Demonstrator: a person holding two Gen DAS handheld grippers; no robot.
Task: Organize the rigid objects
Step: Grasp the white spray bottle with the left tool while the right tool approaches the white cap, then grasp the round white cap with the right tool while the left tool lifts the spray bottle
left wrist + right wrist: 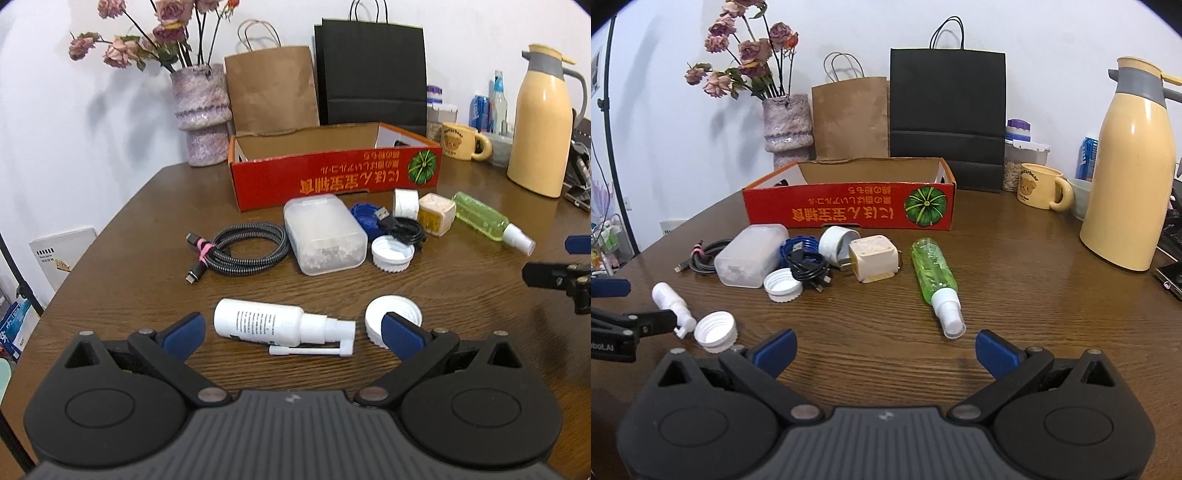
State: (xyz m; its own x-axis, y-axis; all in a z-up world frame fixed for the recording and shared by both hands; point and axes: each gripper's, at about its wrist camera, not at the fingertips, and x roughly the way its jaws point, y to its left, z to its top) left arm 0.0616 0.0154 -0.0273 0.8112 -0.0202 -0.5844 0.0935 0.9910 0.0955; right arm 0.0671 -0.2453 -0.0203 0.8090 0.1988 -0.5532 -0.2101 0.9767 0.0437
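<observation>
My left gripper [293, 332] is open, its blue pads either side of a white spray bottle [273, 324] lying on the table, with a white cap [391, 325] by the right pad. My right gripper [884, 349] is open just short of a green spray bottle [934, 275]. Behind them lie a translucent plastic box [325, 234], a second white cap [392, 253], a blue ring [798, 246], a black cable [809, 269], a braided cable [242, 249], a white round piece [836, 242] and a cream charger cube [873, 258]. An empty red cardboard box [332, 181] stands farther back.
On the brown wooden table [1015, 332] stand a vase of dried flowers [201, 110], brown [271, 96] and black paper bags [373, 74], a bear mug [1039, 186], a yellow thermos jug [1128, 170], jars and cans. A phone [1171, 280] lies at the right edge.
</observation>
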